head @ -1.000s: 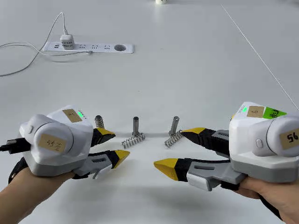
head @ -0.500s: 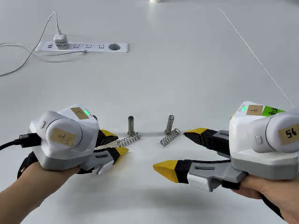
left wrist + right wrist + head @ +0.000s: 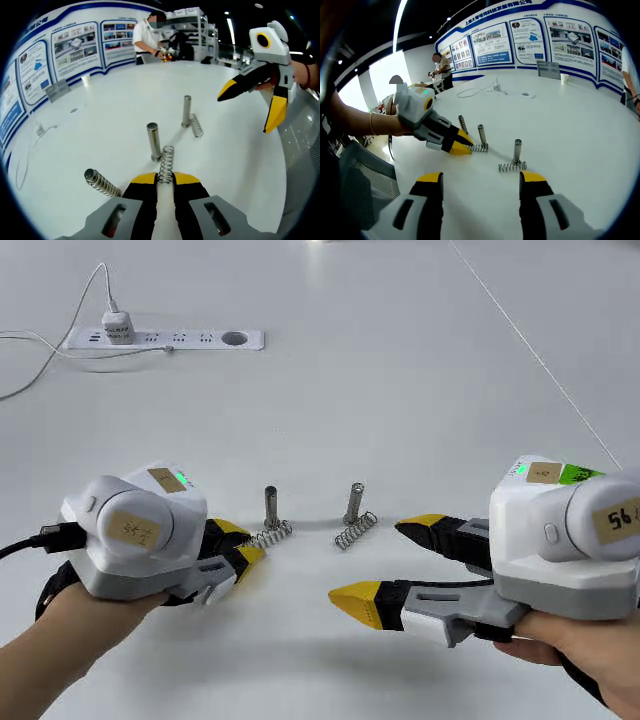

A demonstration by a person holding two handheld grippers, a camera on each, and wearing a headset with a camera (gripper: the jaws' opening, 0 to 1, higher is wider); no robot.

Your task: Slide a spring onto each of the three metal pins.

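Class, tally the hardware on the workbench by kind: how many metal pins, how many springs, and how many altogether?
Metal pins: 3 (sleeved pin, middle pin, far pin)
Springs: 3 (fitted spring, held spring in left gripper, loose spring)
Total: 6

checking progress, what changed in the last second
The left tool, open a second ago, has shut on the spring by the middle pin. The right tool stayed open where it was; the other spring and the right pin did not move.
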